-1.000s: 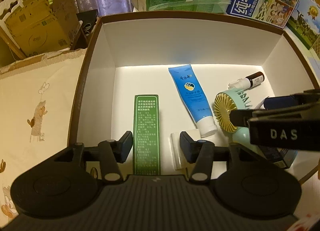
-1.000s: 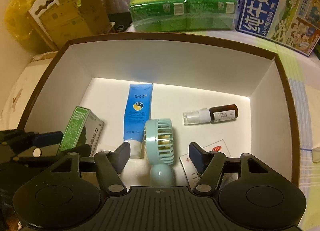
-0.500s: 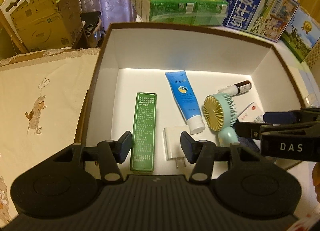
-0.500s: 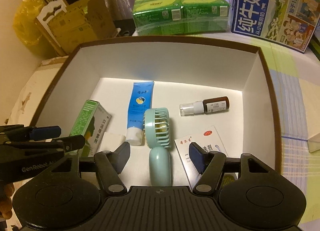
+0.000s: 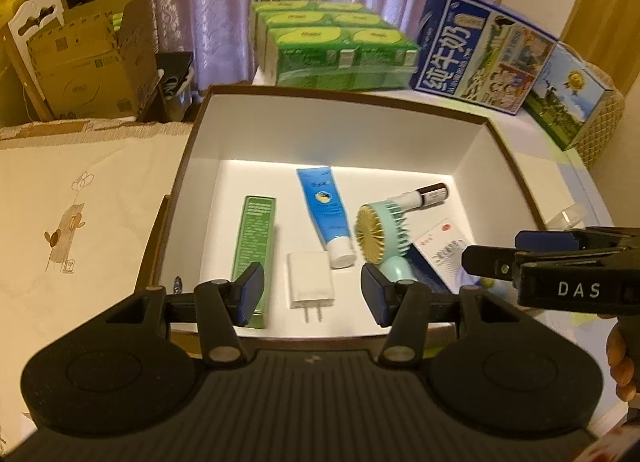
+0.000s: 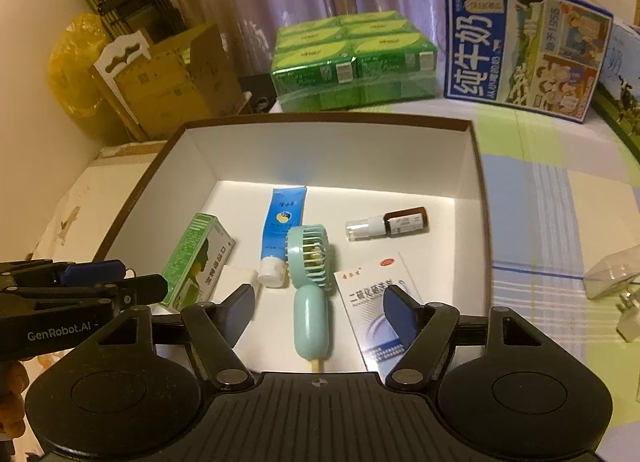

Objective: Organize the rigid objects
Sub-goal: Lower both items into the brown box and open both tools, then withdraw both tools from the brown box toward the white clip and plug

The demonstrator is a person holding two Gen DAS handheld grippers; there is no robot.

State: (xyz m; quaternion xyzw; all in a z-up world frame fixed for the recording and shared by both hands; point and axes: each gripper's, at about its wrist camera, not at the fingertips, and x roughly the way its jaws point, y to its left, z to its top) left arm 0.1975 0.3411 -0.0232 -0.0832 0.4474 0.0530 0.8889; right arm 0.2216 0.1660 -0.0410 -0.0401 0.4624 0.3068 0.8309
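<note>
Your left gripper (image 5: 312, 294) has its fingers spread wide and holds nothing; it hangs over the near edge of the brown-rimmed box (image 5: 344, 95), with the left pad (image 5: 250, 294) in front of the near end of the green carton (image 5: 256, 246) and the white charger plug (image 5: 310, 280) showing in the gap. Your right gripper (image 6: 320, 314) is just as wide open and empty, the mint handheld fan (image 6: 310, 282) lying between its fingers and the right pad (image 6: 402, 316) in front of the medicine box (image 6: 374, 302).

Compared with a second ago, both grippers have pulled back and up: the box looks smaller and its whole rim shows, and the charger plug, half hidden before, is now fully in view. The contents have not shifted.

Counted inside the box from left to right, you have one green carton, one white charger plug, one blue tube (image 5: 326, 213), one mint fan, one brown spray bottle (image 6: 388, 221) and one white-and-blue medicine box: six items, all lying flat. Behind the box stand a pack of green cartons (image 6: 354, 61) and a blue milk case (image 6: 524, 43). A clear plastic piece (image 6: 614, 272) lies on the cloth, right of the box.
</note>
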